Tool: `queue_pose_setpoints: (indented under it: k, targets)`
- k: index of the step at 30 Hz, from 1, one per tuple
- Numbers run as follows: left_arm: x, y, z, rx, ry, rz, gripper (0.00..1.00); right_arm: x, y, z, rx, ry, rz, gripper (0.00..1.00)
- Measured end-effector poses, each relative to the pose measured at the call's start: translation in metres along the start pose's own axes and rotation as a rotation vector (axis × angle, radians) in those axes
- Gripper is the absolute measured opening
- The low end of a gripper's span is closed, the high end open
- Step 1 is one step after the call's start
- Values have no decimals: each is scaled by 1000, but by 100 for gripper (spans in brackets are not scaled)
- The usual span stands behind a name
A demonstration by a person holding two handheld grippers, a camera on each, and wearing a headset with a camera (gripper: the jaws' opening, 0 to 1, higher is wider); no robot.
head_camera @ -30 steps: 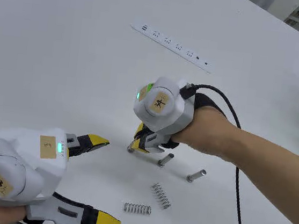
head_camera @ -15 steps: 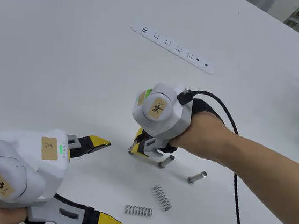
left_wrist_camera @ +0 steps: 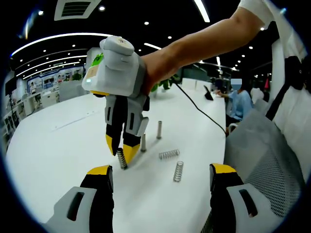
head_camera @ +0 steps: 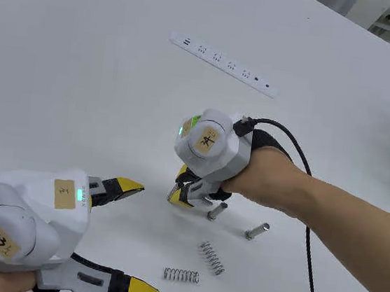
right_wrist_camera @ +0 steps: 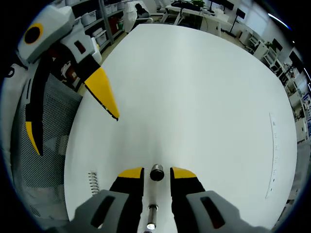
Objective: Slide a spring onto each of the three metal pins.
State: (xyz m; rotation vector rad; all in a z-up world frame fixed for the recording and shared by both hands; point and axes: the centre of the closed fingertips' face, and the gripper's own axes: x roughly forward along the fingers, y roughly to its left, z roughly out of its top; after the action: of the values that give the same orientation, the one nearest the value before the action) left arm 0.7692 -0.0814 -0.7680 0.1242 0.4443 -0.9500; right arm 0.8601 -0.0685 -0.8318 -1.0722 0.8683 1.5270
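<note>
Pointing steeply down at the white surface (head_camera: 81, 91), the right hand-held gripper (head_camera: 183, 196) places its two yellow-tipped jaws on either side of one metal pin (right_wrist_camera: 157, 173). The right gripper view looks along this pin's long axis onto its round end, so the pin stands near upright under the tips. The jaws are close together, with a thin gap showing on each side of the pin; whether they clamp it cannot be told. In the left gripper view the shaft below the tips looks ribbed, like a coil; whether a spring sits on it cannot be told. In the head view the gripper's body covers this pin.

Two more pins lie flat just to the right of that gripper: the middle pin (head_camera: 216, 210) and the right pin (head_camera: 256, 230). Their long axes run parallel, wider end near-left, plain end far-right.

Two springs lie loose, nearer than the pins. The far spring (head_camera: 211, 256) runs far-left to near-right. The near spring (head_camera: 181, 275) runs left to right.

The left hand-held gripper (head_camera: 145, 239) is held at near left, jaws spread wide, holding nothing, tips pointing right toward the springs.

A power strip (head_camera: 225, 63) lies well apart at the far side. A black cable (head_camera: 300, 147) leads from the right hand-held gripper over the wrist.
</note>
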Motion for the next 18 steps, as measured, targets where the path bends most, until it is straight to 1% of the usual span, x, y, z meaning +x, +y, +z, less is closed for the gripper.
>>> queue_pose_setpoints:
  k: [5,10,13,15,17,18]
  targets:
    - [-1,-2,1,9,7,-2,83,-6,0,-2,9,-14,-12,25]
    - [-3,-4,4,22,13,-5,83,-15,-1,-2,24,-42,-34,28]
    - [-3,-5,6,32,19,-10,83,-27,1,0,37,-71,-47,30]
    - [-3,-6,7,37,22,-12,83,-31,2,-1,43,-85,-54,31]
    - [-3,-6,8,45,26,-14,83,-39,4,2,54,-110,-66,32]
    - [-3,-7,8,48,27,-16,83,-44,6,3,66,-133,-73,33]
